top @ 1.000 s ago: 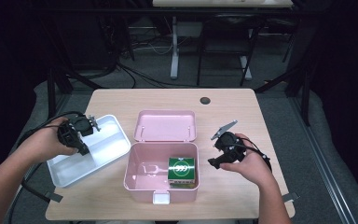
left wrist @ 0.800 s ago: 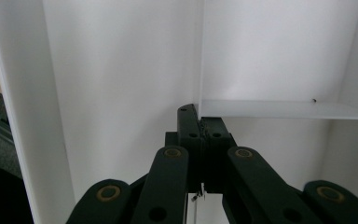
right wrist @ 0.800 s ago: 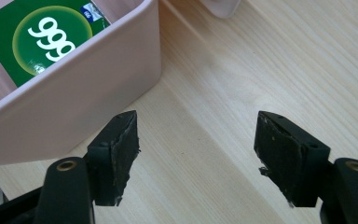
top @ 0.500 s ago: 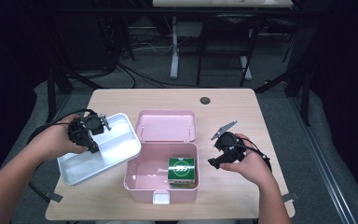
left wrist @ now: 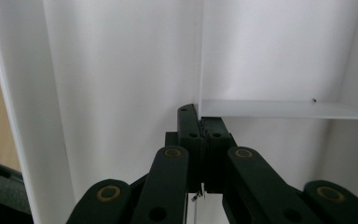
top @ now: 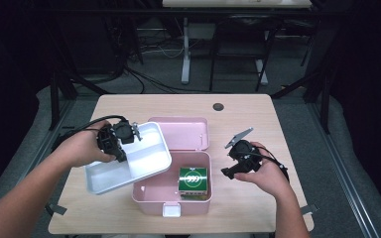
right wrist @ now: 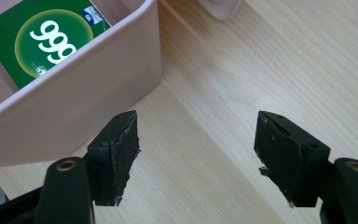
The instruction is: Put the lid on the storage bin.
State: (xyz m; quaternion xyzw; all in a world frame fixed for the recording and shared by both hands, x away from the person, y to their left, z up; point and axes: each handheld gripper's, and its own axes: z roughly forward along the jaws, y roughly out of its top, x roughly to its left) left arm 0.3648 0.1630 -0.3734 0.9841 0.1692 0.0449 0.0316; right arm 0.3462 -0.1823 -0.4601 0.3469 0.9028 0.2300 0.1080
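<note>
Table (top: 258, 124): light wood, everything sits on its near half. Pink box (top: 151, 198) is at centre, lid swung open toward 12 o'clock, latch tab at the 6 o'clock edge. White tray insert (top: 149, 158) is in my left gripper (top: 120, 138), lifted and tilted, its 3 o'clock corner overhanging the box's 9 o'clock rim; the rest hangs over the table at 9 o'clock of the box. The tray has a divider wall; in the left gripper view my jaws are pressed together on the end of that divider (left wrist: 279, 108), pads flat against it, so the tray is pinched by its partition. Green packet (top: 193, 179) with a white "999" mark lies in the box's 3 o'clock compartment, face up. My right gripper (top: 238, 159) hovers over bare table at 3 o'clock of the box, well apart from the tray. Right gripper view: jaws spread wide, nothing between them, wood below, box wall (right wrist: 74, 107) just beside at 10 o'clock.
</note>
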